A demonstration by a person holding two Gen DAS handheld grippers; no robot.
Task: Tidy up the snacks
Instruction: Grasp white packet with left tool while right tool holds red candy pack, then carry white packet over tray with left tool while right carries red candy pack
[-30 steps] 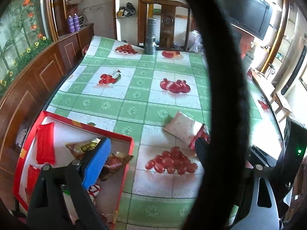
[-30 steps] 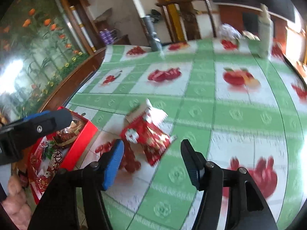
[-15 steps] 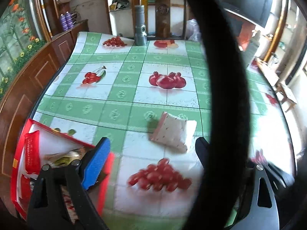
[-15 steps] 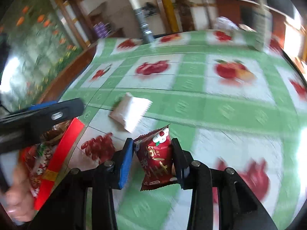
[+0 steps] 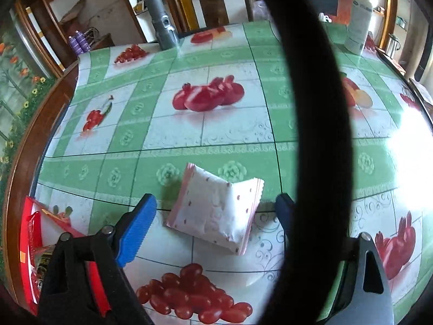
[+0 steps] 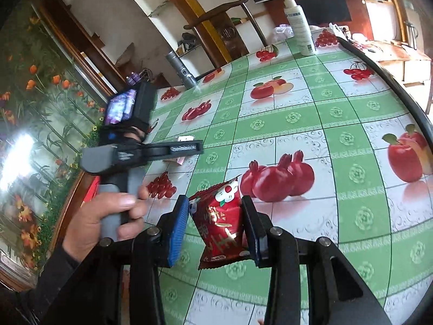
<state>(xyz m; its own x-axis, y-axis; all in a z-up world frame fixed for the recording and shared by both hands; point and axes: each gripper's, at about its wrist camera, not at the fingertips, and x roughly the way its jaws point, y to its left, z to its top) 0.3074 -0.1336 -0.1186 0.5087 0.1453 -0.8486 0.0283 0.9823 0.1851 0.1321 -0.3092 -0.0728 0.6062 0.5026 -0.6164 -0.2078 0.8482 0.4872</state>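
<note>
the worktop (image 5: 216, 124) carries a red box (image 5: 28, 233) at its left edge (likely the snacks' home), the left claw (image 5: 216, 211) gapes around a white packet (image 5: 216, 211), and the right claw (image 6: 216, 227) pinches a red packet (image 6: 220, 230) aloft.

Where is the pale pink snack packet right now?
In the left wrist view, the pale pink snack packet lies on the green checked tablecloth between the open left hand-held gripper fingers, right of the red box.
</note>
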